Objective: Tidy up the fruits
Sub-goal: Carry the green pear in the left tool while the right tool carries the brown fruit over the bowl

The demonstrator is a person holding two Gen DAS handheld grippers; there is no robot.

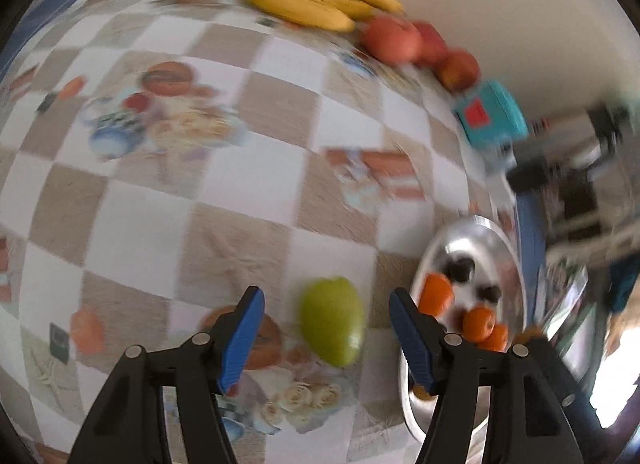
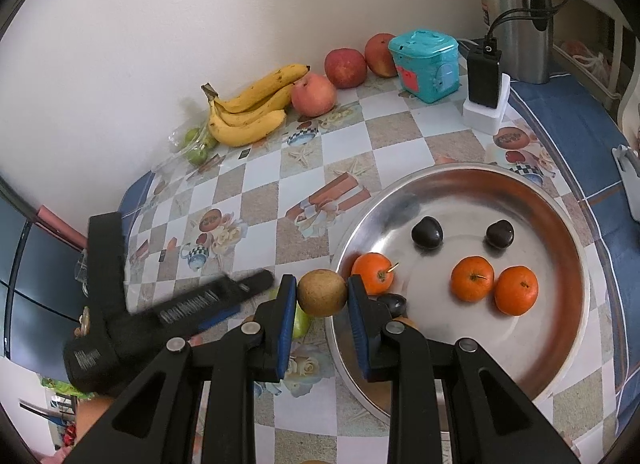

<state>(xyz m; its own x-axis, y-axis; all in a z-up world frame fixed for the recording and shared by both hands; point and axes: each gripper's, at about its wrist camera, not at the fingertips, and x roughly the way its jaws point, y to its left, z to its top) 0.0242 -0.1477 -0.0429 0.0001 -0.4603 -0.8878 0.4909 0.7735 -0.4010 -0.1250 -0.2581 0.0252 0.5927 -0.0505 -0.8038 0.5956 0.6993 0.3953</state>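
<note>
Between the blue pads of the right gripper (image 2: 322, 298) sits a kiwi (image 2: 322, 292), brownish-green, dull-skinned and round, squeezed on both sides and held at the near-left rim of the steel bowl (image 2: 552, 199). Just past the right pad lies a tangerine (image 2: 373, 272) with a short stem, and a dark plum (image 2: 393, 302) tucks in under that same finger. Further right inside the bowl, two more tangerines (image 2: 494, 284) touch each other, with two dark plums (image 2: 427, 232) beyond them.

Over on the left gripper (image 1: 326, 334), the jaws stand apart, and a green pear (image 1: 334, 320) lies on the checked tablecloth (image 1: 240, 183) in the gap, smooth and glossy, touching neither pad as far as the blurred view shows. To the right of that claw the same bowl shows.

Far ahead of both claws, against the wall, rest a bunch of bananas (image 2: 250, 105), yellow with brown flecks, three red apples (image 2: 313, 95) in a row, and a bag of green fruit (image 2: 196, 143) left of the bananas. A teal box (image 2: 424, 63) stands beside the apples.
</note>
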